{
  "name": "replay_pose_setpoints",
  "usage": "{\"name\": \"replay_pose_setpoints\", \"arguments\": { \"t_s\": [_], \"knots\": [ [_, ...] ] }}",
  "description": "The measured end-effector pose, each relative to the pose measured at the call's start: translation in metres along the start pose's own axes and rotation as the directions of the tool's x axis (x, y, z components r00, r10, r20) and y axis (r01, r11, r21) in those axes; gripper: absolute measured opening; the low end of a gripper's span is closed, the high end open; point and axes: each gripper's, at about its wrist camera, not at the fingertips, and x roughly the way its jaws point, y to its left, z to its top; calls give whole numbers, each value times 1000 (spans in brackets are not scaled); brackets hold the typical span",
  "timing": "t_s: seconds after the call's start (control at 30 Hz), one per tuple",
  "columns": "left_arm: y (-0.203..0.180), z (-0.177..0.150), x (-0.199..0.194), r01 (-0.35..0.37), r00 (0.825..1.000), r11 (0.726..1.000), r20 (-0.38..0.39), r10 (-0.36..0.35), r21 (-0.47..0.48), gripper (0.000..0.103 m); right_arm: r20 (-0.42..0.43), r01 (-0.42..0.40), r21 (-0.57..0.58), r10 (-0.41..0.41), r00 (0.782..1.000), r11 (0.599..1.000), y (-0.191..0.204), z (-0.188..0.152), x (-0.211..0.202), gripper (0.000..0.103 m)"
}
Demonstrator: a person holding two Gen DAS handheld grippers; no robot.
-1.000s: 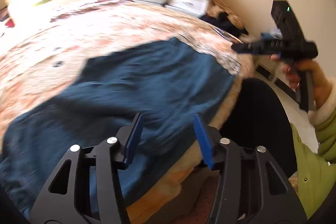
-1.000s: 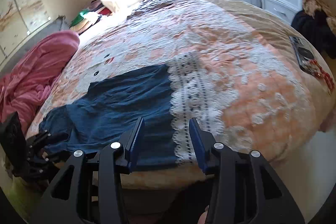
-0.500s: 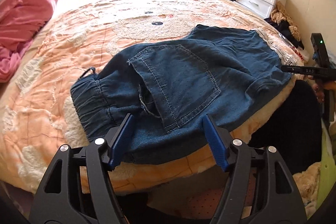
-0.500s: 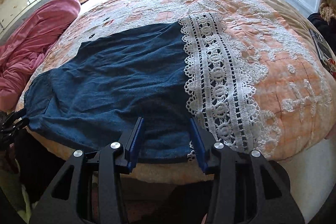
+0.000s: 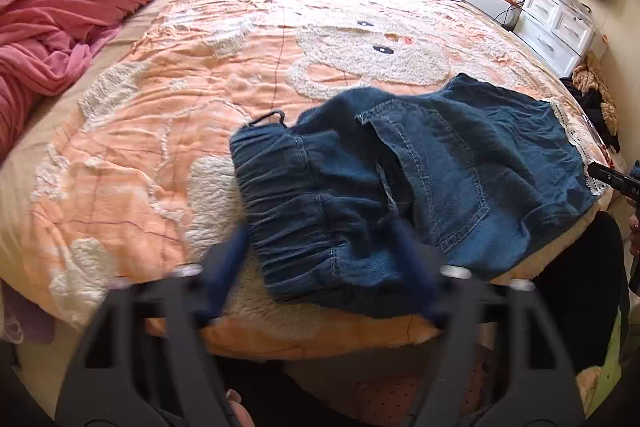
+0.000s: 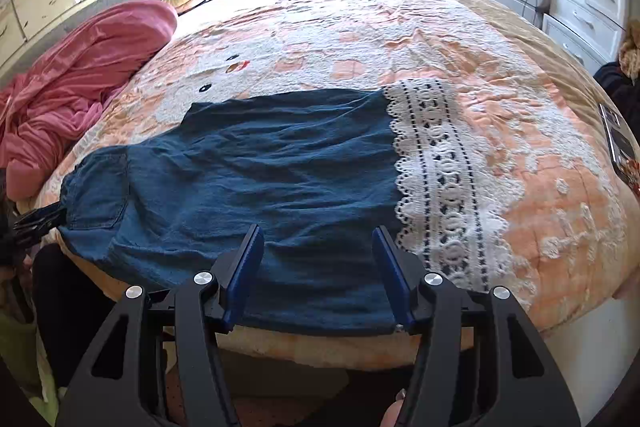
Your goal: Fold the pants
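Pants (image 6: 256,179) flat on bed – lace hem; L gripper (image 5: 320,267) closing, R gripper (image 6: 318,267) opening, both empty.

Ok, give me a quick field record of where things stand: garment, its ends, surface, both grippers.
garment: denim pants, lying flat across the near edge of the bed
waistband end: elastic waistband, in front of the left gripper
hem end: white lace trim, beside the right gripper
surface: peach bedspread
left gripper: blurred, jaws just closing, astride the waistband, no grip visible
right gripper: jaws just opening, nothing pinched
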Motion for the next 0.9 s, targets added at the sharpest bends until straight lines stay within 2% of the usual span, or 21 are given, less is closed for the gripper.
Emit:
{"name": "replay_pose_setpoints", "arguments": {
  "t_s": [0.13,0.2,0.27,0.4,0.47,0.57,0.67,0.73,0.8,0.87,0.9],
  "knots": [
    [2,-1,-3,-21,1000,999,4,21,33,35,-43,33,-12,-33,999,999,1,-1,10,55],
    [7,1,-9,-57,998,997,17,56,47,35,-72,60,-11,-60,996,998,-4,-4,14,55],
    [12,1,-13,-55,998,997,22,54,48,35,-97,64,-4,-64,993,998,-9,-8,17,55],
    [13,-5,6,-48,998,998,-31,49,40,44,-112,56,-4,-56,992,998,-11,-15,22,56],
    [13,-7,10,-34,999,999,-30,35,34,45,-114,55,-8,-55,992,998,-10,-16,25,60],
    [15,-3,-5,-55,998,998,-15,55,24,52,-119,30,-10,-31,992,1000,-10,-16,22,63],
    [10,8,-36,-85,995,995,55,82,57,63,-51,-31,21,32,998,999,-16,-11,0,63],
    [3,22,-50,-90,992,992,98,81,86,71,20,-22,42,21,1000,999,-28,0,-17,69],
    [-10,43,-53,-45,991,992,131,30,119,74,63,6,58,-10,998,998,-41,14,-23,70],
    [-26,64,-44,-4,991,990,134,-14,138,74,65,35,90,-41,997,995,-57,32,-17,70],
    [-40,78,-35,42,989,988,132,-62,151,74,63,34,106,-40,997,994,-65,41,-12,70]
  ]
}}
